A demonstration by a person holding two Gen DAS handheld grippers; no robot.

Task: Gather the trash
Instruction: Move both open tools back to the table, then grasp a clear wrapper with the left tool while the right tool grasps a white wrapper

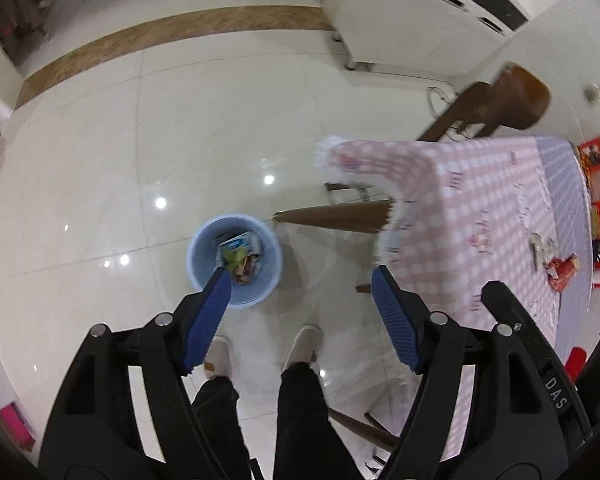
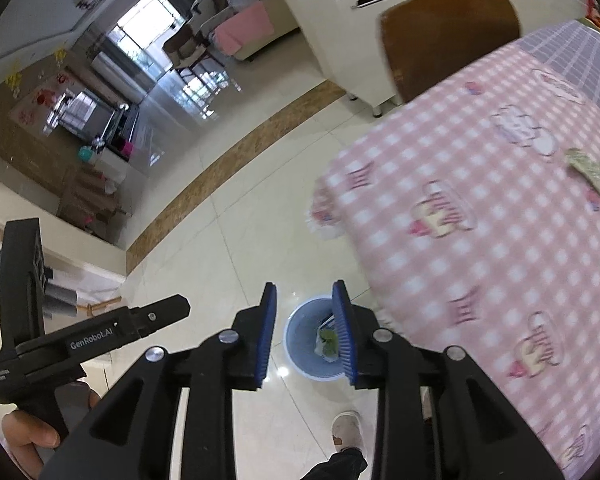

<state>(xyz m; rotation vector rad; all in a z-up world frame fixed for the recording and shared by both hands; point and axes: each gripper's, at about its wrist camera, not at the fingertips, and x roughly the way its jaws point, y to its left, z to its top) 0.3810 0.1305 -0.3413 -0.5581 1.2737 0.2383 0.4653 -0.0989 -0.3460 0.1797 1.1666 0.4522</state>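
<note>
A light blue trash bin (image 1: 204, 258) stands on the white floor beside the table, holding several wrappers (image 1: 239, 254). It also shows in the right wrist view (image 2: 300, 340). My left gripper (image 1: 300, 276) is open wide and empty, high above the floor just right of the bin. My right gripper (image 2: 305, 292) is open and empty, also high above the bin. A red wrapper (image 1: 564, 270) and a silvery wrapper (image 1: 542, 246) lie on the pink checked tablecloth (image 1: 480, 200). Pale wrappers (image 2: 592, 166) lie on the cloth at the right edge of the right wrist view.
A brown chair (image 1: 512, 100) stands at the table's far side, with a white cabinet (image 1: 400, 20) behind it. A wooden table leg (image 1: 336, 218) sits next to the bin. My feet (image 1: 306, 346) stand below. The left gripper's body (image 2: 80, 340) is at lower left.
</note>
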